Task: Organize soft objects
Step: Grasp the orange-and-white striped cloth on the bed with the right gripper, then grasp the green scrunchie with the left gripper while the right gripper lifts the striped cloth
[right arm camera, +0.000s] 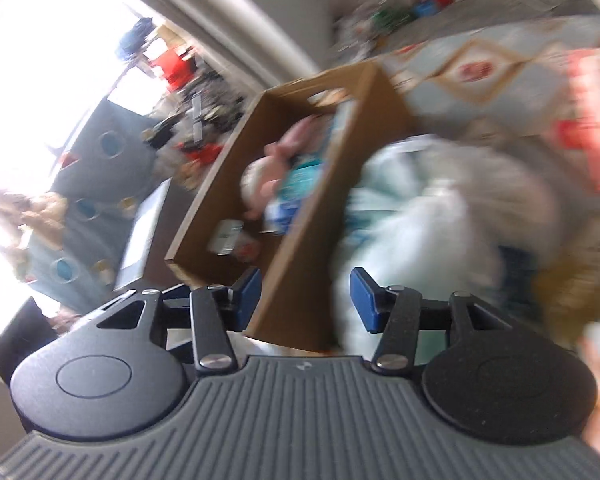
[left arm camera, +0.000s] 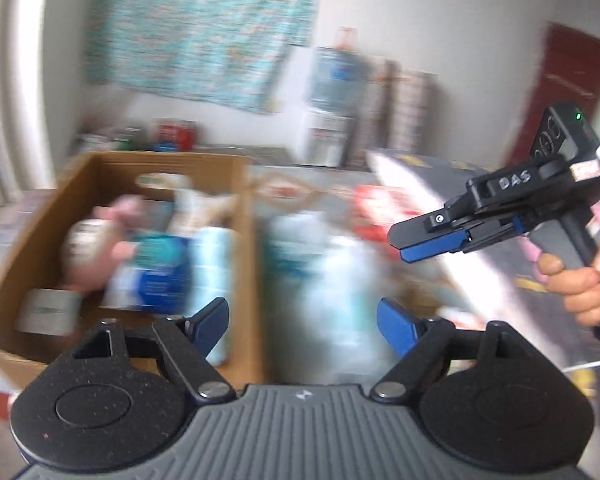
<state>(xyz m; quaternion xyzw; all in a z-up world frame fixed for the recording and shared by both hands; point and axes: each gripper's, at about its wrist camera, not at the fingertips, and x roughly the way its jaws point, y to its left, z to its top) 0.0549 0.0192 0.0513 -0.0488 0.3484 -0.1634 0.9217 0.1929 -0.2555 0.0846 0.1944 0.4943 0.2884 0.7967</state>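
Left gripper (left arm camera: 303,322): jaws stand wide apart, nothing between the blue pads (left arm camera: 210,326); it hangs over the near wall of the box and the pale pile beside it.
Right gripper (right arm camera: 306,298): jaws part open, pads clear of everything. In its own view they straddle the near corner of the box. The left wrist view shows it side-on at the right (left arm camera: 432,242), empty.
Right hand (left arm camera: 584,280): wrapped round the right gripper's handle; seen only from the left wrist.
Cardboard box (left arm camera: 250,240): open-topped, brown, on a patterned cover (left arm camera: 284,188). Whether a desk or a bed lies under the cover I cannot tell.
Box contents: pink soft toy (left arm camera: 116,240), blue-and-teal packs (left arm camera: 160,272), pale blue roll (left arm camera: 214,264) against the right wall, grey roll (left arm camera: 48,312) in the near left corner. All heavily blurred.
Pale soft pile (right arm camera: 420,216): white and light blue, just outside the box's right wall, on the cover; individual pieces not separable.
Red-and-white pack (left arm camera: 376,208): beyond the pile.
Left wrist only: teal wall hanging (left arm camera: 204,28), water dispenser (left arm camera: 332,92), dark red door (left arm camera: 568,84).
Right wrist only: bright window (right arm camera: 40,52) at left, a grey-blue patterned cloth (right arm camera: 92,184) below it.
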